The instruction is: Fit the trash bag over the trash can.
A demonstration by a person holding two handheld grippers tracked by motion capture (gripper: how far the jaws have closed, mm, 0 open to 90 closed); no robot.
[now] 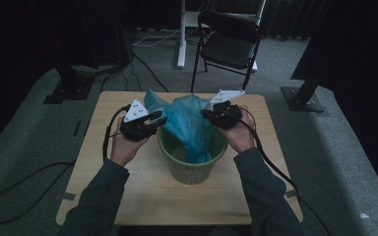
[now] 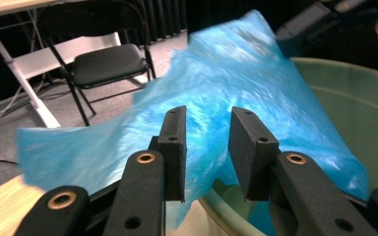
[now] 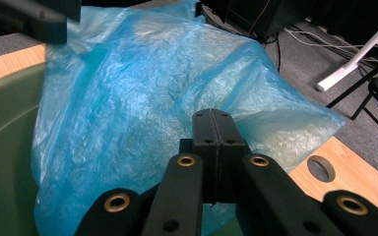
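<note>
Jaws pinching blue bag [image 3: 142, 113], green bin [image 1: 192, 169]

Crinkled blue plastic bag [image 1: 189, 120] rising from ribbed green bin [image 1: 192, 169], mid-table, lower end inside

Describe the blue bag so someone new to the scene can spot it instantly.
Start at the wooden table; a ribbed green bin stands at its centre. The blue bag rises crumpled out of that bin between the two grippers, the one translucent, bright blue thing there.

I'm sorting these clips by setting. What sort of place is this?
Probably a lab or studio room, not a home: grey carpet, a folding chair, loose floor cables and dark stands around one small wooden table.
</note>
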